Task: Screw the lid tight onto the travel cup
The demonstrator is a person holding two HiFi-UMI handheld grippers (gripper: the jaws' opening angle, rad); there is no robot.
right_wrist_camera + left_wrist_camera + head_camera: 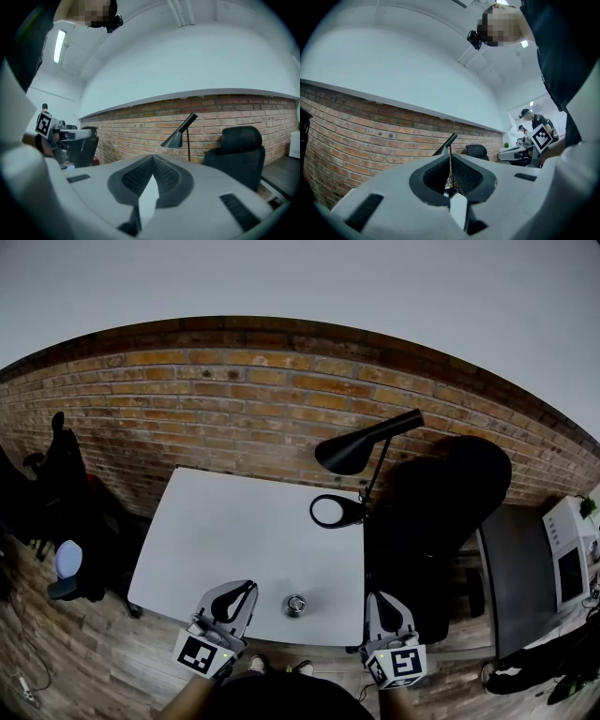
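The travel cup (296, 605) stands near the front edge of the white table (244, 531). It is small, round and metallic, seen from above, and I cannot tell how its lid sits. My left gripper (246, 590) hovers over the table's front edge just left of the cup, shut and empty. My right gripper (380, 600) hangs off the table's front right corner, right of the cup, also shut and empty. In the left gripper view the left gripper (450, 161) points up at the brick wall, pads together. The right gripper (152, 161) does the same in its own view. Neither gripper view shows the cup.
A black desk lamp (366, 448) stands on its round base (334, 511) at the table's far right edge. A black office chair (450, 488) sits right of the table, against the brick wall (234, 399). Another desk with equipment (567, 559) is at the far right.
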